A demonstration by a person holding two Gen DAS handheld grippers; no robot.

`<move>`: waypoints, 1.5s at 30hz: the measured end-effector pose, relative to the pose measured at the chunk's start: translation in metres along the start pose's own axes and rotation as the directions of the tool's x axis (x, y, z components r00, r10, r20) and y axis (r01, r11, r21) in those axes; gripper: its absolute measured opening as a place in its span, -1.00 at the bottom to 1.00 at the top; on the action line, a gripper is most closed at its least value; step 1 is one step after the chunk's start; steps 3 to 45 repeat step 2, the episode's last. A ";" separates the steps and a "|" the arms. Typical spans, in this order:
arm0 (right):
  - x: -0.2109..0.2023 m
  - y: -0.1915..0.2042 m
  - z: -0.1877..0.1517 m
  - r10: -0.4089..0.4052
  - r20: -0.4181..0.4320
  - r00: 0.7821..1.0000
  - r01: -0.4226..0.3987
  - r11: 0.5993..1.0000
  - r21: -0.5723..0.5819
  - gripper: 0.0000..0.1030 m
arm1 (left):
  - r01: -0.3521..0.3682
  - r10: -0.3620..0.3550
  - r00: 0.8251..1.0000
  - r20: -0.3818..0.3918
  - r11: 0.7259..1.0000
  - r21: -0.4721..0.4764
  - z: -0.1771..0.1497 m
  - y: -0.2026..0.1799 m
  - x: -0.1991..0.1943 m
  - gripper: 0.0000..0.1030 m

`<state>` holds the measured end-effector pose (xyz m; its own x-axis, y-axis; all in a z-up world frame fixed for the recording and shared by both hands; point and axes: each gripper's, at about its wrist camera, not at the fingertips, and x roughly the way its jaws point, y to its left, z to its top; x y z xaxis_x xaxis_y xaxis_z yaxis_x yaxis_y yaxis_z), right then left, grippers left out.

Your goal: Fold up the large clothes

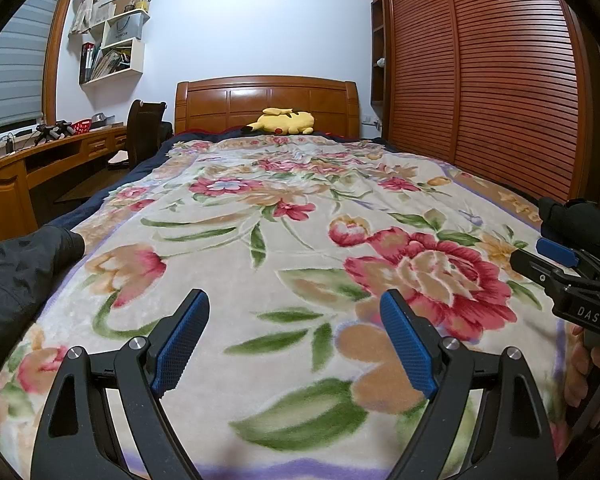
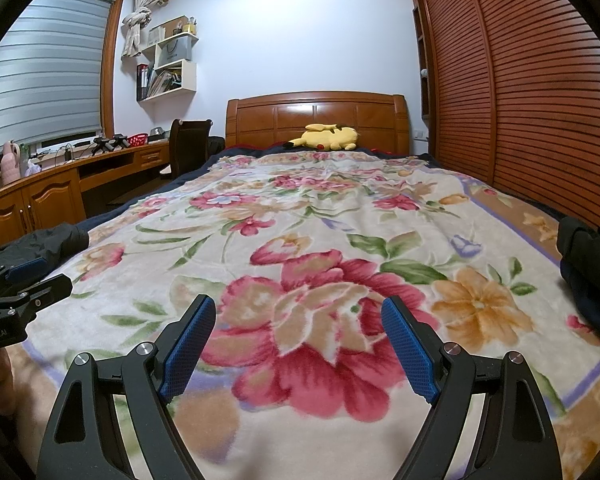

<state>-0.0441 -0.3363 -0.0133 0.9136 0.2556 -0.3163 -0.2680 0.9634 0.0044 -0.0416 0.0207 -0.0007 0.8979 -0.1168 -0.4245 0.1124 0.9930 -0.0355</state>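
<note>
Both grippers, left [image 1: 295,338] and right [image 2: 298,342], are held with fingers wide apart and nothing clamped, above the blanket [image 1: 300,216]. Dark clothes [image 1: 24,268] are seen left of the left fingers and right of the right fingers [image 2: 588,256]. Farther off, a plush [image 1: 282,122] is seen.

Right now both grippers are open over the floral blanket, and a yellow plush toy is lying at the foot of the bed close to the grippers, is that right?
Not quite. The yellow plush toy lies at the far end, against the wooden headboard, not near the grippers; the left wrist view shows it. The left gripper and right gripper are open over the floral blanket.
</note>
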 end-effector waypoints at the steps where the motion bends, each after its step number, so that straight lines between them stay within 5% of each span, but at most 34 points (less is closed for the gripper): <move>1: 0.000 0.000 0.000 0.000 0.001 1.000 0.000 1.000 0.000 0.68 | -0.001 0.001 1.000 0.000 1.000 0.000 0.000 0.000 0.000 0.70; 45: 0.000 0.000 0.000 -0.001 0.002 1.000 0.001 1.000 0.000 0.68 | 0.000 0.000 1.000 0.001 1.000 0.000 0.000 0.000 0.000 0.70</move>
